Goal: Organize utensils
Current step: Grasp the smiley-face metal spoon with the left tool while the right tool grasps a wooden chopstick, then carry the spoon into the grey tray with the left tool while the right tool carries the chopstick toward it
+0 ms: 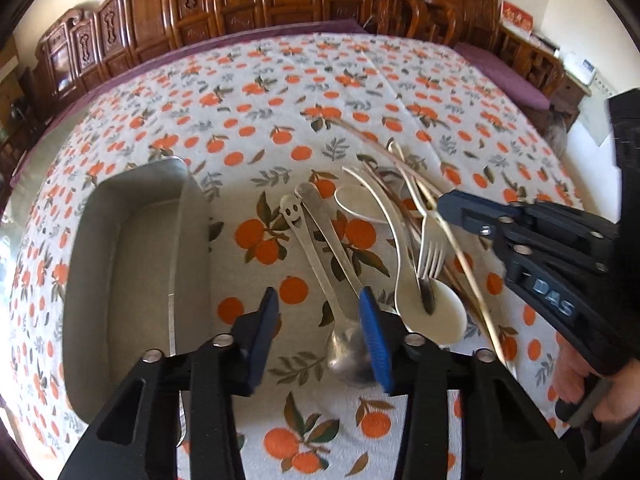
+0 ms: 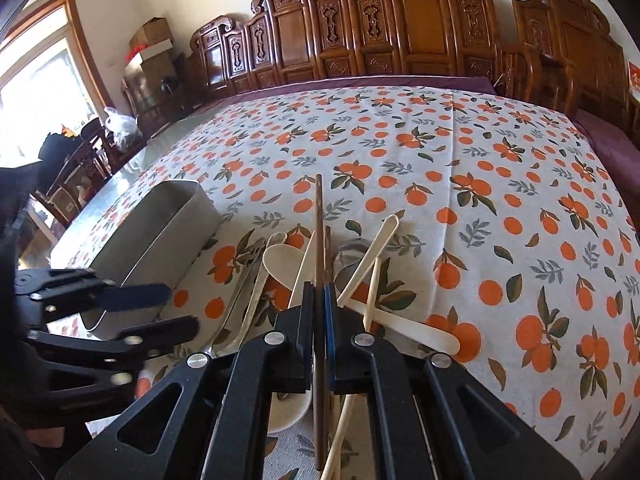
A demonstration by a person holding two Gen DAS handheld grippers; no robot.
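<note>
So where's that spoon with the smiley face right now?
In the left wrist view the smiley-face spoon lies on the orange-print tablecloth, just right of the metal tray, beside another metal spoon.

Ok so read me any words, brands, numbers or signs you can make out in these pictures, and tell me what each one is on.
"DAS": raised letters on the black body of the right claw, seen in the left wrist view.
Red sign on the far wall: light characters, too blurred to read.
White device at the far right: markings too small to read.
Cardboard boxes in the right wrist view: no readable print.
</note>
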